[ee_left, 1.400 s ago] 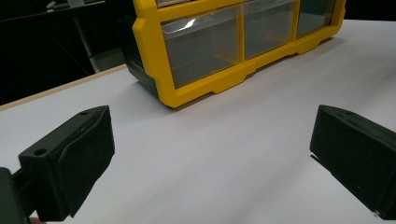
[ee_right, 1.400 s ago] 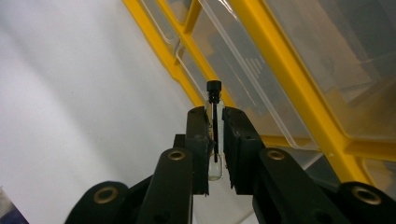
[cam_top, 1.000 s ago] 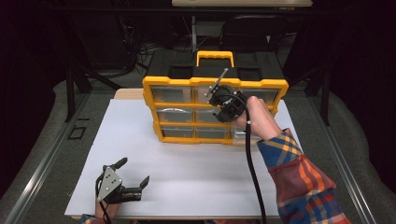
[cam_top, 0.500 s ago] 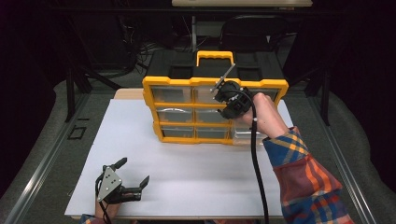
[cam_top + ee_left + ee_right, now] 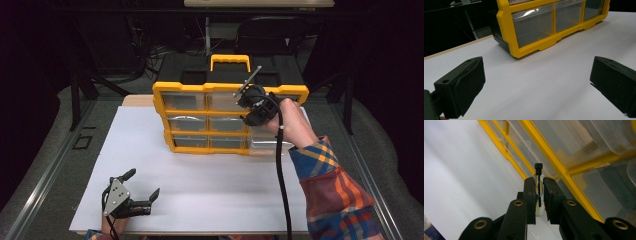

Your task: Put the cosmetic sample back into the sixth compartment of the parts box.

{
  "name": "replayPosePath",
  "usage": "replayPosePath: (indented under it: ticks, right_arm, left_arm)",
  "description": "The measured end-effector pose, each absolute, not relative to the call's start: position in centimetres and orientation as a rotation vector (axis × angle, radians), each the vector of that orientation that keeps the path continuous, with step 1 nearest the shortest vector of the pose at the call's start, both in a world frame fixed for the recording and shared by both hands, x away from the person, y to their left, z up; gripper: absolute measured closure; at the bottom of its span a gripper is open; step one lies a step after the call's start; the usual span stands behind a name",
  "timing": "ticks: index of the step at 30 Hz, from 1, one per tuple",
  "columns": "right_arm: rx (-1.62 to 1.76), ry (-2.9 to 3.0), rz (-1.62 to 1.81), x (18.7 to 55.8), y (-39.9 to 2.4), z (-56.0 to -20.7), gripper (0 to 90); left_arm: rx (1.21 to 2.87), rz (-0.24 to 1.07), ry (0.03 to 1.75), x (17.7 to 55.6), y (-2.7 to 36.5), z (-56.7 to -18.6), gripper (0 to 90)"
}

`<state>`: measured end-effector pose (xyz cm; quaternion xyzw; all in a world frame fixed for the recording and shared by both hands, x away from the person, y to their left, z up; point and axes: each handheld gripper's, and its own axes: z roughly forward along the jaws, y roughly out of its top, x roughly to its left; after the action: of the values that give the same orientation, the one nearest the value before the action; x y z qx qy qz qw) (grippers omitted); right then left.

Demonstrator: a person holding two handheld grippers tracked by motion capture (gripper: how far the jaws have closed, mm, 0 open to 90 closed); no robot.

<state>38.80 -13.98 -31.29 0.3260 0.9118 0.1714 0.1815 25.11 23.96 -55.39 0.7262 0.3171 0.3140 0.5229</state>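
A yellow-framed organizer (image 5: 162, 112) with clear drawers (image 5: 186, 123) stands upright at the back of the white table; it is also seen as the organizer (image 5: 507, 27) and the organizer (image 5: 565, 178). My right gripper (image 5: 254, 107) is held against its upper right front. In the right gripper view my right gripper (image 5: 538, 182) is shut on a small clear vial (image 5: 538, 192) with a black cap (image 5: 538, 166). My left gripper (image 5: 143, 183) rests near the table's front left, its jaws wide apart. Between the left gripper (image 5: 537, 75) pads lies only bare table.
The white sheet (image 5: 210, 185) covers the table between the organizer and the front edge. The organizer's bottom right drawer (image 5: 270, 146) looks pulled out a little. A black cable (image 5: 281, 175) trails from my right gripper along the plaid sleeve (image 5: 335, 190). Dark stands sit behind the table.
My right gripper has shifted slightly to the right along the organizer's front with the vial still in it. The left gripper has stayed put.
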Motion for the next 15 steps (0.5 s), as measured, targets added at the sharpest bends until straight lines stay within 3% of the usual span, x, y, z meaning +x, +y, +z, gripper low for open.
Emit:
replayPosePath:
  ticks: [15]
  right_arm:
    - [0.999,2.55,0.441,38.8,-16.8,-31.8,80.7]
  left_arm:
    - [1.736,0.754,0.765,25.1,24.0,-55.4,0.0]
